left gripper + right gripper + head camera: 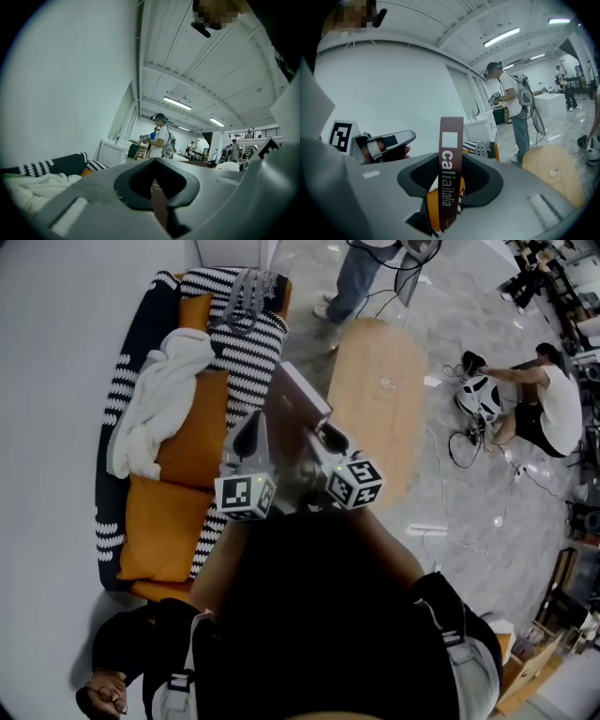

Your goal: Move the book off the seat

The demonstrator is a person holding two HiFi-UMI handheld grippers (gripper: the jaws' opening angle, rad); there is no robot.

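Book held on edge between the two grippers: left gripper and right gripper each pinch its near edge; sofa left of them.

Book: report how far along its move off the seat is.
Done: the book is up off the orange seat, held in the air near the sofa's edge. In hand: the right gripper has its jaws shut on the spine, and the left gripper appears to clamp another edge. Left: it is not yet set down; the wooden table nearby looks a likely place.
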